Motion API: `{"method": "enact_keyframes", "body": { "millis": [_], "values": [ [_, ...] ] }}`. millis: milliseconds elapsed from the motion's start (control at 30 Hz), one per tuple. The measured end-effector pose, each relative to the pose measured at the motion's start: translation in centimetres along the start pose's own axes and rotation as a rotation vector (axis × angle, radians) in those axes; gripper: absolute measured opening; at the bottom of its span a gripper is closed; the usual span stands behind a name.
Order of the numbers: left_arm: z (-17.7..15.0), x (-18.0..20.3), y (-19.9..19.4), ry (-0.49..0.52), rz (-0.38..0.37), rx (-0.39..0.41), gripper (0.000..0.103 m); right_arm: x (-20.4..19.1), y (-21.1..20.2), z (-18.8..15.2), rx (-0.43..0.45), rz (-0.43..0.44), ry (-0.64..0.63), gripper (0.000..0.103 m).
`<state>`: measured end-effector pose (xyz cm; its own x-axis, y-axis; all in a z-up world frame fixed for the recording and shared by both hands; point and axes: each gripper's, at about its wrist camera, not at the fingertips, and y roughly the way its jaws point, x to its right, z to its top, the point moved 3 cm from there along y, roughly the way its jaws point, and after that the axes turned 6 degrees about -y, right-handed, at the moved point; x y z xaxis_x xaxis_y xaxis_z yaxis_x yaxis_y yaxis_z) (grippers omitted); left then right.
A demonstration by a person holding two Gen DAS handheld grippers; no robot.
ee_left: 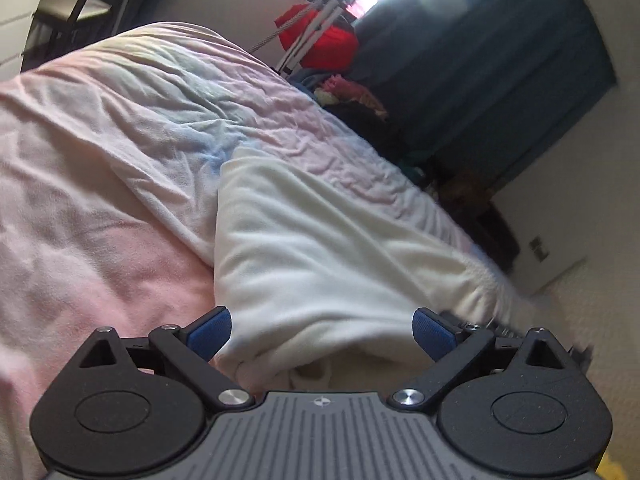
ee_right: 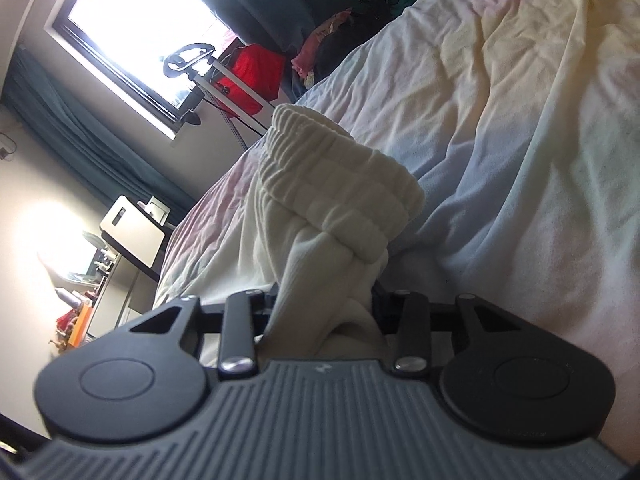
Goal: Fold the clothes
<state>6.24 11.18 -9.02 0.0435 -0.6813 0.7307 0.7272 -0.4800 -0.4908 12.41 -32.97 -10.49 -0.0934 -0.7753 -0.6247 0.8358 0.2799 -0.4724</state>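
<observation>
From the left wrist view, the left gripper (ee_left: 322, 330) sits low in the middle of the frame with its two blue pads (ee_left: 210, 332) spread wide. Nothing is between them. Just past them lies the soft cream-white fleece garment (ee_left: 320, 248), spread flat across the middle of the frame on the wrinkly pale pink and blue bed sheet (ee_left: 120, 160). The fleece looks thick and fuzzy — the sheet looks thin and crumpled. In the upper middle of the frame a bright red cloth (ee_left: 320, 40) hangs by a white metal stand.

From the right wrist view, the right gripper (ee_right: 324, 312) is at the bottom middle, and a bunch of the same cream garment (ee_right: 328, 280) runs down between its black fingers (ee_right: 240, 328). They seem to pinch it, though the fleece hides the pads. Above, in the middle of the frame, a ribbed stretchy cuff (ee_right: 340, 176) stands up in a puffy roll.

To fold well, I think the right hand should hold firm, and the left should grab a matching edge so the cloth stays even — no lumps.
</observation>
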Motion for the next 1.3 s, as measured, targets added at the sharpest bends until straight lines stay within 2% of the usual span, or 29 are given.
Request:
{"method": "enact_keyframes", "body": {
  "millis": [67, 167, 300, 400, 533, 633, 800, 900, 1033, 1233, 1300],
  "values": [
    [1.0, -0.6, 0.2, -0.073, -0.016, 0.041, 0.102, -0.1, 0.1, 0.0, -0.001, -0.006, -0.010, 0.041],
    [1.5, -1.4, 2.2, -0.098, 0.057, 0.037, 0.102, -0.2, 0.0, -0.3, -0.004, -0.013, -0.010, 0.041],
    [1.4, -2.3, 5.7, -0.137, 0.081, -0.041, 0.101, 0.0, -0.2, -0.7, -0.007, -0.018, -0.009, 0.041],
    [0.5, -2.9, 8.1, -0.151, 0.092, -0.129, 0.099, 0.0, -0.2, -0.8, -0.006, -0.018, -0.008, 0.041],
    [-0.1, -2.6, 8.7, -0.097, 0.107, -0.142, 0.097, -0.1, -0.2, -0.8, -0.006, -0.020, -0.012, 0.041],
    [-0.2, -2.7, 8.6, -0.088, 0.123, -0.127, 0.088, -0.3, -0.2, -0.7, -0.003, -0.020, -0.022, 0.041],
    [-0.3, -2.4, 7.8, -0.063, 0.144, -0.097, 0.067, -1.6, -0.6, -0.7, 0.025, -0.017, -0.094, 0.041],
    [-0.2, -2.2, 7.5, -0.068, 0.140, -0.085, 0.061, -2.6, -1.0, -0.7, 0.047, -0.015, -0.150, 0.041],
    [-0.3, -2.2, 7.2, -0.077, 0.137, -0.086, 0.062, -2.9, -1.2, -0.6, 0.056, -0.013, -0.170, 0.041],
    [-0.4, -2.5, 7.6, -0.098, 0.116, -0.114, 0.072, -2.8, -1.1, -0.4, 0.062, -0.007, -0.164, 0.041],
    [-0.3, -2.3, 7.4, -0.086, 0.123, -0.102, 0.068, -3.0, -1.2, -0.4, 0.068, -0.003, -0.170, 0.041]
  ]
}}
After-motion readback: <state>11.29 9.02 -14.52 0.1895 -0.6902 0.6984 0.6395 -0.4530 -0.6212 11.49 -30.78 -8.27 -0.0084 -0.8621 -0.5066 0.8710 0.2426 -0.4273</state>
